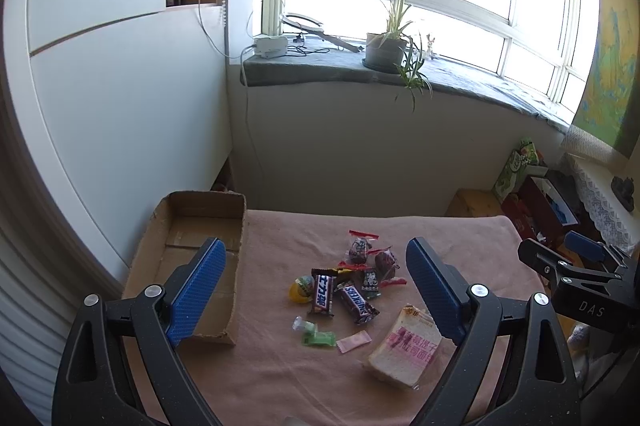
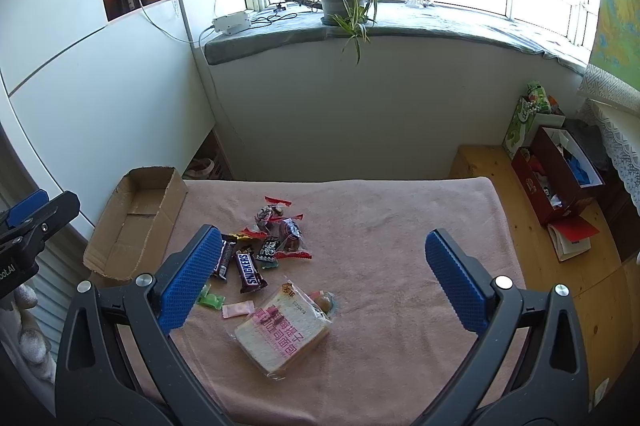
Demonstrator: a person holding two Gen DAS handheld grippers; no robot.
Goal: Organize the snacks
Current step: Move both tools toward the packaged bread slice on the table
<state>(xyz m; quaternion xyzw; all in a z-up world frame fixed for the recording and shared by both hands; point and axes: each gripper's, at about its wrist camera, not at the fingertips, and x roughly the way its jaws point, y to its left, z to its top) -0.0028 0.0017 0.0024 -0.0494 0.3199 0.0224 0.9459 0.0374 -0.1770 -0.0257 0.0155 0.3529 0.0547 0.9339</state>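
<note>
While nothing yet lies in the cardboard box [image 1: 192,266] at the tabletop's [image 2: 400,226] far left corner, all snacks found loose on the pink cloth, clustered left of centre. Left claw [image 1: 316,290] and right claw [image 2: 320,278] both spread wide, empty, hovering above the near edge, touching nothing. Wrapped bread slice [image 2: 280,334] nearest the near edge: judged light, soft, easily crushed, film wrapper slippery; best pinched gently across the short sides, or by the sealed flap. Two Snickers bars [image 1: 356,304] in mid-pile: judged firm and compact, glossy wrap; best taken across the narrow width, mid-length. Two dark candies in clear red-ended wrappers [image 1: 360,248] toward the far edge: judged light, crinkly, prone to slide; body safer than twisted ends. Small green sweet [image 1: 316,336] and pink sachet [image 1: 354,341] beside the bread: very thin, flat on the cloth, likely hard to lift without catching the fabric. Yellow round item [image 1: 302,288] at the pile's left: likely to roll. Several pieces touching or overlapping; outer ones advisable first.
</note>
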